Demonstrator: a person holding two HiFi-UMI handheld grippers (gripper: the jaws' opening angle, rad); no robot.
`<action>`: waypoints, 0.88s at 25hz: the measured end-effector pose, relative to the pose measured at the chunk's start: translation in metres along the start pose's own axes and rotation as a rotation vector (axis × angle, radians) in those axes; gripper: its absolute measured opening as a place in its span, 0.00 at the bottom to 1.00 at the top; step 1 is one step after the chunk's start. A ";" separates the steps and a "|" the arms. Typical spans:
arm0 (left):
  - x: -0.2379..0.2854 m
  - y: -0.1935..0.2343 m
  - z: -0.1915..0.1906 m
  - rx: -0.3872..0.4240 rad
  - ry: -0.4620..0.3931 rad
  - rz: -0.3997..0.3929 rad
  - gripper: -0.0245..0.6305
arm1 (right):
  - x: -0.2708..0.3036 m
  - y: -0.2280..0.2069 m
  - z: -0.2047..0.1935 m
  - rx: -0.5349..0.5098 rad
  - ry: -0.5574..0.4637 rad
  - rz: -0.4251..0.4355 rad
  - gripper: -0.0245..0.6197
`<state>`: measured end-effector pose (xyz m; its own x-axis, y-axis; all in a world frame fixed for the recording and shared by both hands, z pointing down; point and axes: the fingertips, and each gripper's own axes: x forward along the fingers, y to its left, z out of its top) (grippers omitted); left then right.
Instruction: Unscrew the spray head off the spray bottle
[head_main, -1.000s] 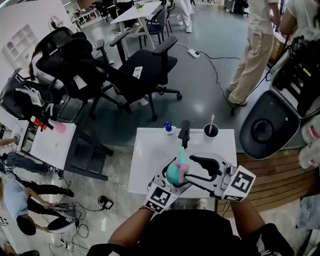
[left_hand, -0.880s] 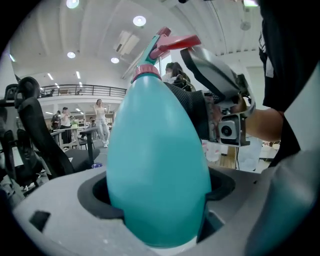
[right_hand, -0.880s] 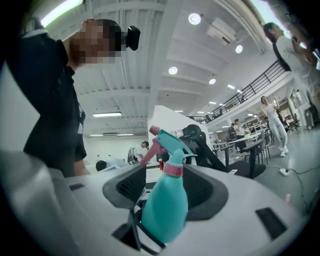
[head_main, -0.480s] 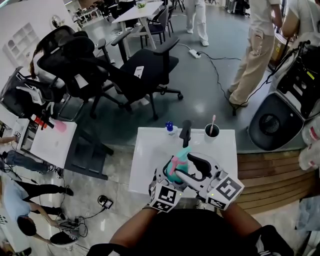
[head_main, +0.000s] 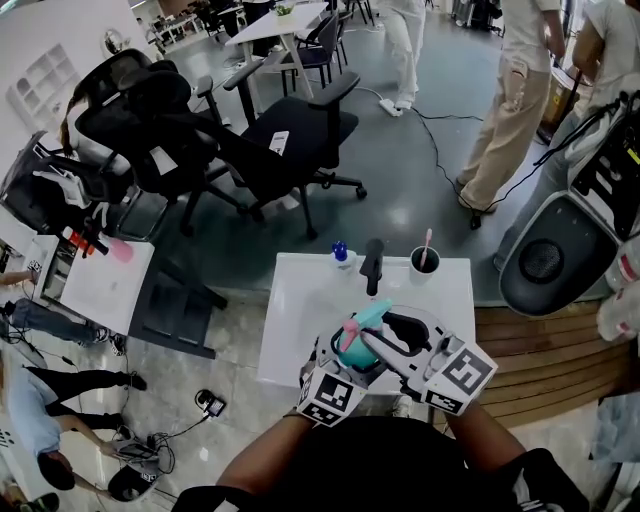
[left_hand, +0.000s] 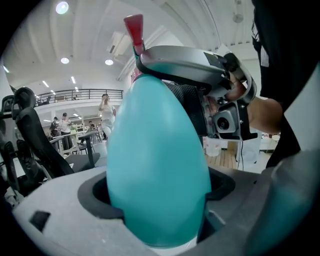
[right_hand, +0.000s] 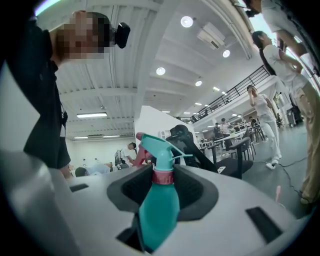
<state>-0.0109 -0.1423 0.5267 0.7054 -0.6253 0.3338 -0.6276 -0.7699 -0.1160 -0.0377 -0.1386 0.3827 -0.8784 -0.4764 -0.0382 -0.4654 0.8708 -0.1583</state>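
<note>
Spray bottle (head_main: 352, 350), teal and opaque so that its contents could not be told, was held off the white table (head_main: 300, 300) at the lower centre of the head view. Left gripper (head_main: 338, 362) was pinching the bottle's rounded body, which filled the gap between its jaws in the left gripper view (left_hand: 157, 160). Right gripper (head_main: 392, 338) had its jaws closing on the pink collar (right_hand: 162, 176) just below the teal spray head (right_hand: 155, 146), the pads meeting the collar's two sides. The head was seated on the bottle, its nozzle toward the upper left of the right gripper view. At the table's far edge stood a black cup (head_main: 423, 262) holding a pink stick, a black object (head_main: 371, 265) and a small blue bottle (head_main: 340, 253).
</note>
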 end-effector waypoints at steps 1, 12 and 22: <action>-0.001 -0.003 0.002 0.001 -0.015 -0.024 0.76 | -0.001 0.002 0.001 -0.012 -0.002 0.022 0.25; -0.018 -0.037 0.030 0.122 -0.179 -0.292 0.76 | -0.020 0.040 0.012 -0.093 -0.016 0.292 0.25; -0.020 -0.025 0.030 0.093 -0.176 -0.216 0.76 | -0.027 0.037 0.012 -0.117 -0.032 0.288 0.37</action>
<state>0.0006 -0.1141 0.4952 0.8706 -0.4522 0.1940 -0.4298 -0.8908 -0.1475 -0.0301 -0.0956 0.3660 -0.9731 -0.2097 -0.0960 -0.2085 0.9778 -0.0219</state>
